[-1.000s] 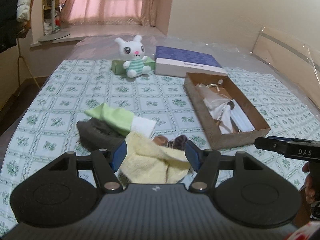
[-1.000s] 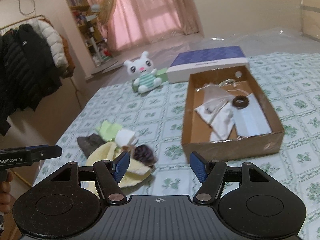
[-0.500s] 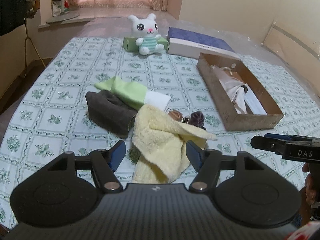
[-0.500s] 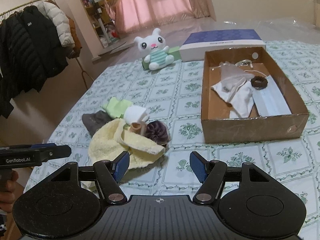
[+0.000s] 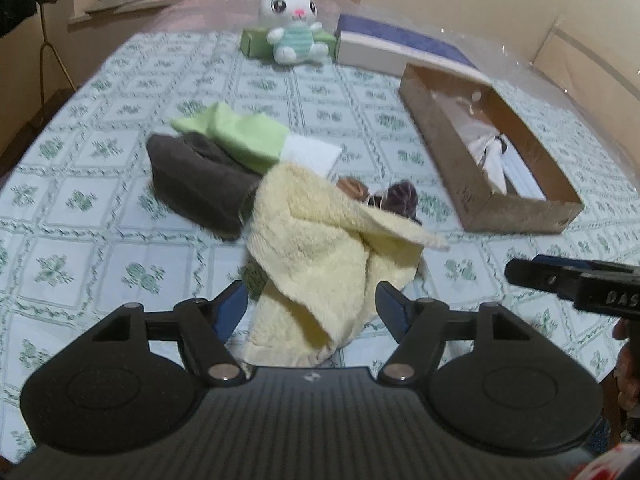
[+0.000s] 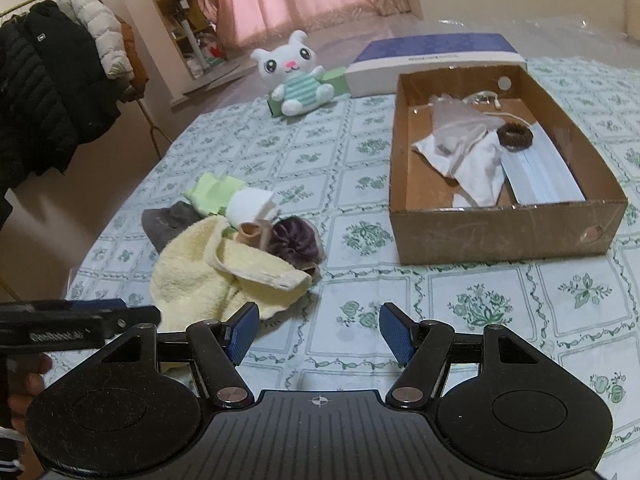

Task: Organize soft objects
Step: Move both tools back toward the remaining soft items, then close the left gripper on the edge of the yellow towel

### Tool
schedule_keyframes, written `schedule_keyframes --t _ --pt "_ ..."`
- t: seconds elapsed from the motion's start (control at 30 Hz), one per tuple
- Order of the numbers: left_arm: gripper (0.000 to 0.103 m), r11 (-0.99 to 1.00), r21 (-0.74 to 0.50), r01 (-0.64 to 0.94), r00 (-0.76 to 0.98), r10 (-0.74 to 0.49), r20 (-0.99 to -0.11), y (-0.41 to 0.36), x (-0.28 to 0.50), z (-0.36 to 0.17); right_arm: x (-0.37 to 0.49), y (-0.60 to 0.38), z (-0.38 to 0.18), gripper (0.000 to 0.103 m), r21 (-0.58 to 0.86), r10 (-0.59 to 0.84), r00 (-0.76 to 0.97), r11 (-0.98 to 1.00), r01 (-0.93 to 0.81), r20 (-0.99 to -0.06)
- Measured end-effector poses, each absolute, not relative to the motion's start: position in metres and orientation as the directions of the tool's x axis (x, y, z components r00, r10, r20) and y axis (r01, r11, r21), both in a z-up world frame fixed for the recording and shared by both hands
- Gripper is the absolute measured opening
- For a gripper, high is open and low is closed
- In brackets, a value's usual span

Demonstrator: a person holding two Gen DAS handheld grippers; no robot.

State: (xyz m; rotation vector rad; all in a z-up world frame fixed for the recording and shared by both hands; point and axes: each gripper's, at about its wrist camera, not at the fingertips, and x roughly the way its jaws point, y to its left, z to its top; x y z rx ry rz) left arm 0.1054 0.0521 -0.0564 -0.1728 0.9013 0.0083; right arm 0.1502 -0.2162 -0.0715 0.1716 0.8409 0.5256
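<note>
A heap of soft things sits on the green-patterned bed cover (image 5: 120, 184): a yellow towel (image 5: 320, 248) on the near side, a dark grey cloth (image 5: 196, 176) and a green-and-white sock (image 5: 248, 136) behind it, and a purple scrunchie (image 6: 294, 242) pressed against the towel's far edge.

Right of the heap, well apart from it, stands the cardboard box (image 6: 500, 240). Beyond it sit a white bunny plush (image 5: 292, 24) and a blue-lidded box (image 6: 432, 56).

The left claw (image 5: 310, 306) is spread wide, its blue pads either side of the towel's near folds, gripping nothing. The right claw (image 6: 320, 332) is also open and empty over bare cover, with the towel just left of its left pad.

Only the right view looks down into the box, showing a white cloth (image 6: 468, 160), a face mask (image 6: 540, 176) and a brown hair tie (image 6: 514, 136). It also shows the coats on a rack (image 6: 48, 88) at the left.

Compared with a second ago, the left claw has drawn back from the towel and tilted down. The right one has come nearer the heap.
</note>
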Motion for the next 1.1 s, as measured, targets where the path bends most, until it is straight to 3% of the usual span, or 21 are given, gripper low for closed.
schedule_keyframes --t 0.3,0.4,0.47,0.57,0.8,1.1 --pt "0.066 0.987 -0.140 -0.084 0.599 -0.062 -0.798 0.054 0.134 -0.095 0.156 -0.224 -0.082 0.067 0.363 0.493 0.535 0.869 -0.336 -0.686" --pt "0.046 0.987 -0.142 -0.079 0.585 -0.070 -0.808 0.053 0.138 -0.105 0.156 -0.226 -0.083 0.067 0.365 0.489 0.534 0.872 -0.327 -0.690" --pt "0.026 0.986 -0.154 -0.059 0.591 -0.090 -0.802 0.052 0.135 -0.107 0.156 -0.227 -0.084 0.067 0.364 0.487 0.533 0.873 -0.325 -0.692" --pt "0.015 0.990 -0.137 -0.011 0.612 -0.102 -0.785 0.049 0.125 -0.101 0.155 -0.227 -0.086 0.067 0.366 0.486 0.529 0.873 -0.321 -0.696" --pt "0.013 0.996 -0.064 0.057 0.624 -0.086 -0.777 0.052 0.080 -0.078 0.150 -0.228 -0.090 0.067 0.372 0.493 0.518 0.869 -0.325 -0.699" --pt "0.013 0.996 0.082 -0.025 0.624 0.080 -0.777 0.081 0.034 -0.048 0.144 -0.227 -0.095 0.067 0.387 0.506 0.502 0.862 -0.328 -0.702"
